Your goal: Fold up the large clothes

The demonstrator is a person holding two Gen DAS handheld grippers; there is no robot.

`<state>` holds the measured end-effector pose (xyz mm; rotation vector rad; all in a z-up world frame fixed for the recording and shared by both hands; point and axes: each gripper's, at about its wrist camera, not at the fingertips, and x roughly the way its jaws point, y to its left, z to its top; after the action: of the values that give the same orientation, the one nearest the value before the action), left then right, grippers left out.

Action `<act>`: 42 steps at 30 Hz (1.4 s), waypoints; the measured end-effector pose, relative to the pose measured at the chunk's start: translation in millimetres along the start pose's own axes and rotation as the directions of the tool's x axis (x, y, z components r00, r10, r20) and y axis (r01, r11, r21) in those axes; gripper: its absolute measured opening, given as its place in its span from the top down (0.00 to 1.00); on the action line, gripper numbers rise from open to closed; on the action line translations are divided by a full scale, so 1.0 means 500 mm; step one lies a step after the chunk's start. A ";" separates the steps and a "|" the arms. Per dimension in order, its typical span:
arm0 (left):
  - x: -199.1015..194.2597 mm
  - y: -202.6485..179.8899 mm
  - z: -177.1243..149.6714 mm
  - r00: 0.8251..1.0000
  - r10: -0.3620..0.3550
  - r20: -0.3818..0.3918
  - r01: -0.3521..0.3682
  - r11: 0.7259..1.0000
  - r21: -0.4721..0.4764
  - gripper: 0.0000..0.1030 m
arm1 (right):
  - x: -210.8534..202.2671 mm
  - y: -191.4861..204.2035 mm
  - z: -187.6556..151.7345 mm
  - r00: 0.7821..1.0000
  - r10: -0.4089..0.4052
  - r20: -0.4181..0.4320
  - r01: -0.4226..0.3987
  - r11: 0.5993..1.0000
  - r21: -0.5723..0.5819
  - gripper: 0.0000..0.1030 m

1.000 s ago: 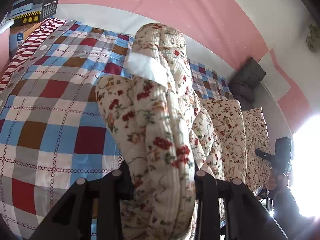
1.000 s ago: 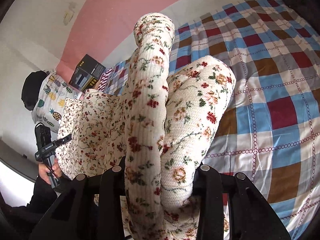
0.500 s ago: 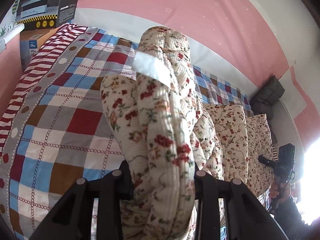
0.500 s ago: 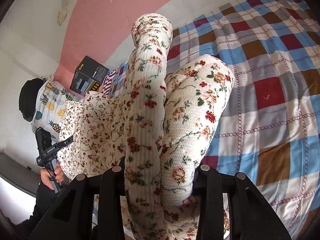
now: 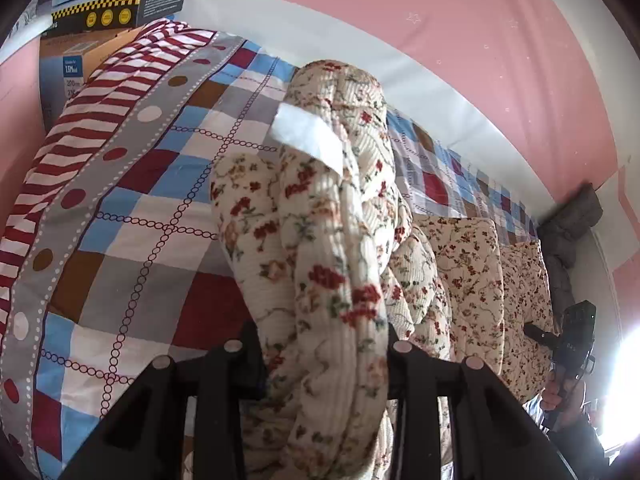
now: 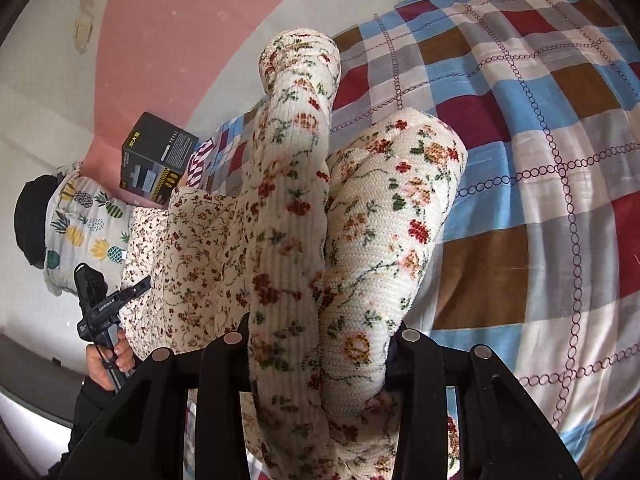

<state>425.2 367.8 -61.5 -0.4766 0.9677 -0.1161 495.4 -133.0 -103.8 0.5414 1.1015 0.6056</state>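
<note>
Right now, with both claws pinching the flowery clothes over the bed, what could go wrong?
1. Each claw, left and right, squeezes a thick bunched wad of the flowery garment. A layer might slip out, and the fold would come out crooked.
2. The white label sticks out on the left bunch, so that side may be twisted and could fold unevenly.
3. The garment's middle sags toward the checked bedspread; it might drag and wrinkle.

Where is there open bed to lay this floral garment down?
Bare checked bedspread lies right of the floral garment and between it and the striped pillow. Crowded: boxes at the bed's head, and between the left gripper and right gripper.
</note>
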 end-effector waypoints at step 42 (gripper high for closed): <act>-0.047 -0.146 -0.203 0.937 0.312 0.155 -0.322 0.946 0.039 0.36 | -0.087 0.116 -0.183 0.846 -0.471 0.248 0.524 0.821 -0.228 0.29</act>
<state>337.8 275.7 -59.5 -0.2611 0.8811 0.1779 386.0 -111.6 -69.3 0.0358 0.9091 0.2365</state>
